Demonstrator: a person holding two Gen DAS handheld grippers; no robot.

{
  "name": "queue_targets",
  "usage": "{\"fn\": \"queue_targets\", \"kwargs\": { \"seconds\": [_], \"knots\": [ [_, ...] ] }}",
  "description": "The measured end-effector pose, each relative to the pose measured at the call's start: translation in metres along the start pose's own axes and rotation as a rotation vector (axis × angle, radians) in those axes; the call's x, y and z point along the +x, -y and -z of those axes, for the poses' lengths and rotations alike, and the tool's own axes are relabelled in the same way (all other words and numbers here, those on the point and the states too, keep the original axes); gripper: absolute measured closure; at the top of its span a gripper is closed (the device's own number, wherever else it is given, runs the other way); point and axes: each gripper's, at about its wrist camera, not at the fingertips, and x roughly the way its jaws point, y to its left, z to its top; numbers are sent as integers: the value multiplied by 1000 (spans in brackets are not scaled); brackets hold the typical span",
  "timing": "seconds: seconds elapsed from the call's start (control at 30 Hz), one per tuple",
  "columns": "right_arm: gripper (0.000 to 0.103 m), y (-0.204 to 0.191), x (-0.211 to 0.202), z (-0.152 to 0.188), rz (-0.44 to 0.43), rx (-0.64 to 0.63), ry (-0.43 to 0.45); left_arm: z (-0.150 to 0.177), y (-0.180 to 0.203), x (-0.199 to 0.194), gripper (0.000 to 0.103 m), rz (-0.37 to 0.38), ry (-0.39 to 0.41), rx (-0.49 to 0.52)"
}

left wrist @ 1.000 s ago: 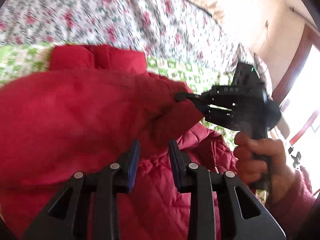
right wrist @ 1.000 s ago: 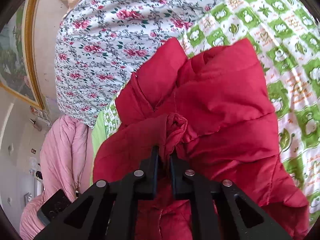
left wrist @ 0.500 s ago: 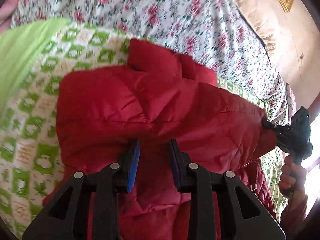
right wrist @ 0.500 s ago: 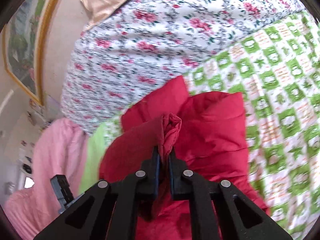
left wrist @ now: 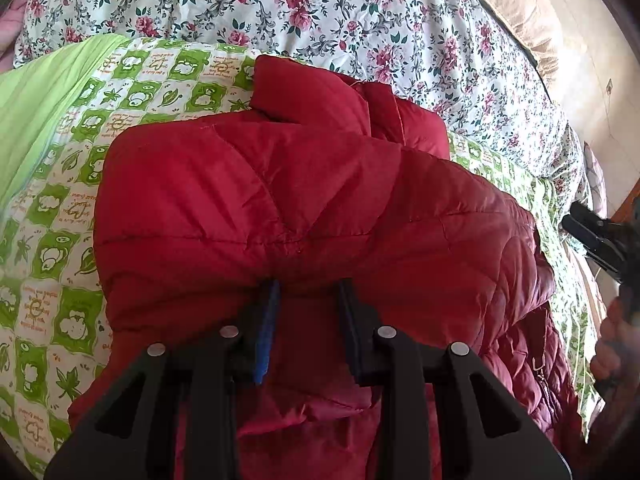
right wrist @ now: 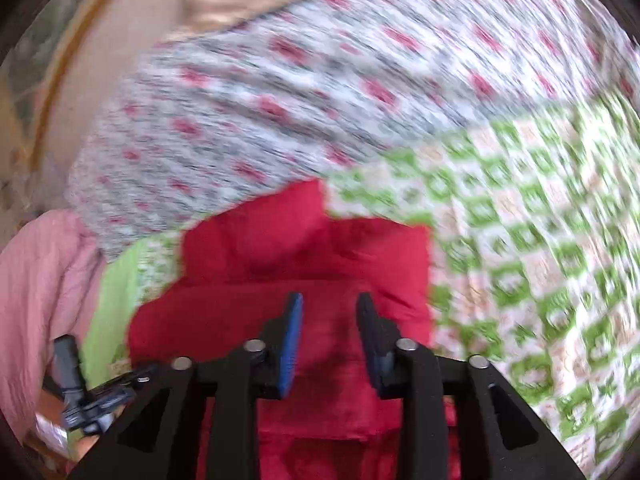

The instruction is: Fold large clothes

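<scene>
A red quilted puffer jacket (left wrist: 304, 200) lies folded over on a green-and-white checked bedspread (left wrist: 44, 216). My left gripper (left wrist: 308, 284) is open, its fingertips at the near edge of the folded-over layer, with nothing between the jaws. The right wrist view is blurred: my right gripper (right wrist: 328, 300) is open and empty just above the jacket (right wrist: 304, 256). The right gripper also shows at the right edge of the left wrist view (left wrist: 596, 236), clear of the jacket. The left gripper shows at the lower left of the right wrist view (right wrist: 92, 392).
A floral quilt (left wrist: 360, 12) lies behind the jacket. A plain green fabric (left wrist: 36, 96) lies at the left. A pink blanket (right wrist: 36, 300) is heaped beside the bed. A wall with a framed picture (right wrist: 44, 92) stands beyond.
My right gripper has opened and let go of the jacket's fold, then pulled back to the right. The folded layer now lies flat. My left gripper stays open at the jacket's near edge.
</scene>
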Motion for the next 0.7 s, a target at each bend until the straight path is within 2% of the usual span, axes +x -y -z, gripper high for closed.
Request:
{"fn": "queue_targets", "kwargs": {
  "seconds": [0.07, 0.13, 0.23, 0.3, 0.33, 0.4, 0.5, 0.7],
  "knots": [
    [53, -21, 20, 6, -34, -60, -71, 0, 2, 0, 76, -9, -3, 6],
    [54, -36, 48, 17, -23, -124, -140, -1, 1, 1, 76, -11, -7, 8],
    [60, -32, 84, 36, 90, -180, -212, -3, 0, -6, 76, -3, -10, 6],
    [84, -17, 96, 42, 143, -171, -223, -3, -1, -14, 76, 10, 4, 7],
    [88, -7, 98, 43, 146, -140, -234, -3, -3, -18, 76, 11, 11, 8],
    [103, 9, 97, 45, 139, -93, -233, -2, -8, -17, 76, 5, 5, 7],
    [103, 22, 95, 44, 124, -46, -232, 1, -18, -5, 80, 16, -29, -14],
    [103, 23, 102, 52, 124, -57, -225, 4, -15, 8, 80, -7, -42, 20]
  ]
}}
